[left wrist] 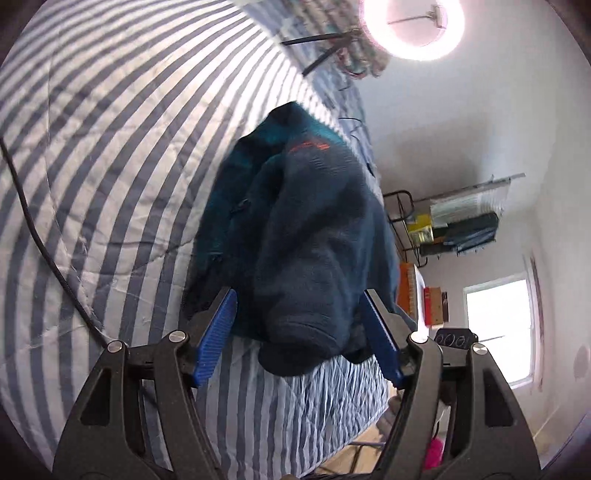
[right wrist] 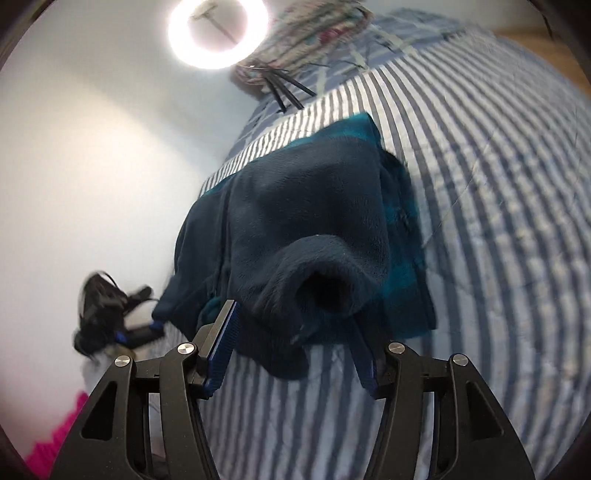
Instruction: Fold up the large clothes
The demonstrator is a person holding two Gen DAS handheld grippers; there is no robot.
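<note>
Left wrist view showed the bed cover [left wrist: 110, 155], a quilted cotton sheet in blue-grey and white stripes with stitched seams, filling most of the frame. On it, near the edge of the bed, lay the fleece jacket [left wrist: 295, 229]: a soft, napped garment in dark navy with teal panels and a small orange mark near its top. It was bunched into a rounded heap, with one rounded fold drooping over the bed edge. A thin black cable [left wrist: 33, 225] curved across the stripes at the left. A ring light [left wrist: 413, 26] glowed above, beside a patterned pillow [left wrist: 332, 40]. A wire rack [left wrist: 454, 218] of folded items stood against the white wall.

The left gripper [left wrist: 299, 299] stood with its jaws spread wide. The ribbed blue pads [left wrist: 218, 332] flanked the drooping fold, clear of the fabric.

Right wrist view showed the same jacket [right wrist: 306, 214] with a sleeve cuff [right wrist: 325, 291] forming a dark tubular opening. The right gripper [right wrist: 295, 317] had its jaws apart; its far pad lay against the cloth, though no clamping was visible. The other gripper appeared blurred at the left.
</note>
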